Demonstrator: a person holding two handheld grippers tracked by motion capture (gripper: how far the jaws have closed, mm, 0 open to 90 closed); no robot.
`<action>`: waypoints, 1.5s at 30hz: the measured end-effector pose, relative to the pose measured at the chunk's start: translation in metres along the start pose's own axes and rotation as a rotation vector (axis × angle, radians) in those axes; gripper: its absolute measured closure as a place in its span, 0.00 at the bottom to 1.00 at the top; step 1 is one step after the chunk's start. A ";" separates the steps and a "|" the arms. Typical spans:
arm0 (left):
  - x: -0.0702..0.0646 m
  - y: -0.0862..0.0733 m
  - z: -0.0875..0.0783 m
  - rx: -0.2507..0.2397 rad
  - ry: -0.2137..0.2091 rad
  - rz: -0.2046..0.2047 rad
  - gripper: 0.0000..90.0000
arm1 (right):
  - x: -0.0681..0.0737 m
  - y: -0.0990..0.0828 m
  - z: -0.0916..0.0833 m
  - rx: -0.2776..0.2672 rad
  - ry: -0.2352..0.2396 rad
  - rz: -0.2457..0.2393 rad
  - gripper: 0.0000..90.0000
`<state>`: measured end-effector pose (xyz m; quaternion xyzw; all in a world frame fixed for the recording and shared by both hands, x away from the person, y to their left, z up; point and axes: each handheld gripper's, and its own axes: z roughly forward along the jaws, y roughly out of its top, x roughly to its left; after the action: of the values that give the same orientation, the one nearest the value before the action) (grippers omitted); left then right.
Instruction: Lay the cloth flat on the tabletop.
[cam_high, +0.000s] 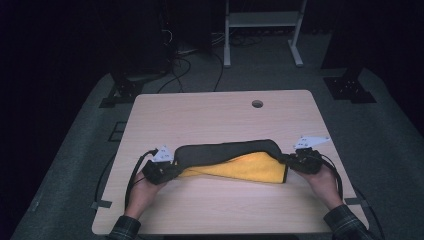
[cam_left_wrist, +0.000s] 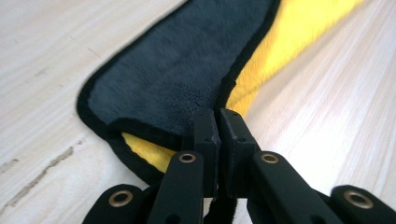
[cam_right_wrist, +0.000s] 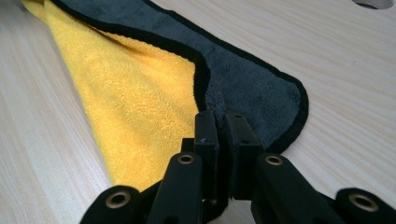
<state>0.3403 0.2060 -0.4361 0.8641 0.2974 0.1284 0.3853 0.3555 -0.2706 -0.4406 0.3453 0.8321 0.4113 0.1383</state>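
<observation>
A cloth (cam_high: 225, 151), dark grey on one side, yellow on the other and edged in black, lies stretched left to right across the near half of the wooden table (cam_high: 210, 110). Its grey layer is folded over the yellow one. My left gripper (cam_high: 171, 168) is shut on the cloth's left end. In the left gripper view the jaws (cam_left_wrist: 218, 113) pinch the black hem of the cloth (cam_left_wrist: 177, 70). My right gripper (cam_high: 291, 160) is shut on the right end. There the jaws (cam_right_wrist: 222, 114) clamp the cloth (cam_right_wrist: 140, 98) where grey meets yellow.
A round hole (cam_high: 257, 104) sits near the table's far edge, right of centre. Beyond the table are a white frame (cam_high: 262, 30), floor cables (cam_high: 180, 65) and black stand bases (cam_high: 350, 87). Bare tabletop lies behind and in front of the cloth.
</observation>
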 end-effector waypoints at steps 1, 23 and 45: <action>0.002 0.001 -0.002 -0.017 -0.005 -0.015 0.95 | 0.000 0.001 -0.001 -0.004 0.000 0.002 0.93; 0.046 0.052 -0.033 -0.302 0.062 -0.111 0.96 | -0.016 0.049 -0.019 -0.173 -0.019 0.008 0.92; 0.106 0.141 -0.048 -0.450 0.143 -0.128 0.96 | -0.062 0.145 -0.024 -0.309 -0.129 -0.004 0.93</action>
<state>0.4606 0.2252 -0.2998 0.7246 0.3418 0.2276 0.5534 0.4547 -0.2660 -0.3161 0.3437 0.7491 0.5113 0.2437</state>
